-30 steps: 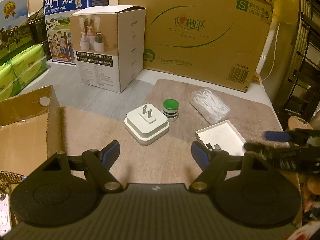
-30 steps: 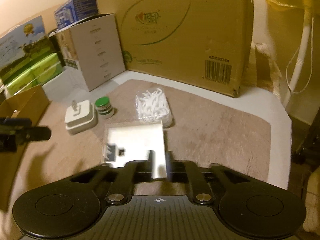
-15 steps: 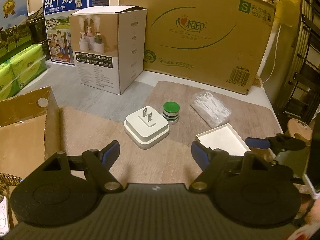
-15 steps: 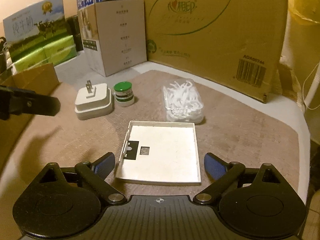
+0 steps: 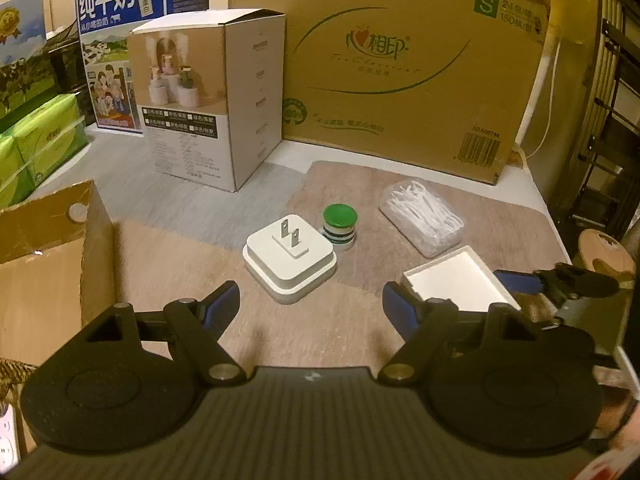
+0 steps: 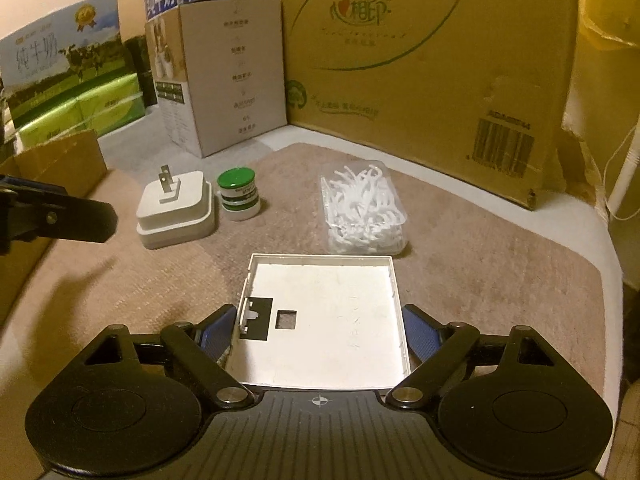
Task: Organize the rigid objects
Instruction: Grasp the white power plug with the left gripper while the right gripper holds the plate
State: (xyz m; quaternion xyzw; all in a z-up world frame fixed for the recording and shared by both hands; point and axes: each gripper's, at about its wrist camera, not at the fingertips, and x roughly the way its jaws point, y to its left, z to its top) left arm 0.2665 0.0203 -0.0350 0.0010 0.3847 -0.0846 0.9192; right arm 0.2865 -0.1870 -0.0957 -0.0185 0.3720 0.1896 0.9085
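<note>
A white plug adapter (image 5: 290, 258) lies prongs-up on the brown mat (image 5: 352, 184), next to a small green-capped jar (image 5: 339, 226) and a clear box of white floss picks (image 5: 422, 210). A flat white square tray (image 6: 324, 324) lies on the mat between the open fingers of my right gripper (image 6: 318, 326); I cannot tell whether they touch it. My left gripper (image 5: 311, 304) is open and empty, just in front of the adapter. The adapter (image 6: 176, 208), jar (image 6: 238, 194) and floss box (image 6: 364, 208) also show in the right wrist view.
A large brown carton (image 5: 400, 60) and a white product box (image 5: 212, 96) stand at the back. An open cardboard box (image 5: 44, 264) is at the left. Green tissue packs (image 5: 36, 144) and milk cartons (image 5: 116, 40) sit at far left. The table edge runs along the right.
My right gripper opened and let go of the white tray, which now lies flat on the mat between its fingers. My left gripper moved slightly closer to the adapter.
</note>
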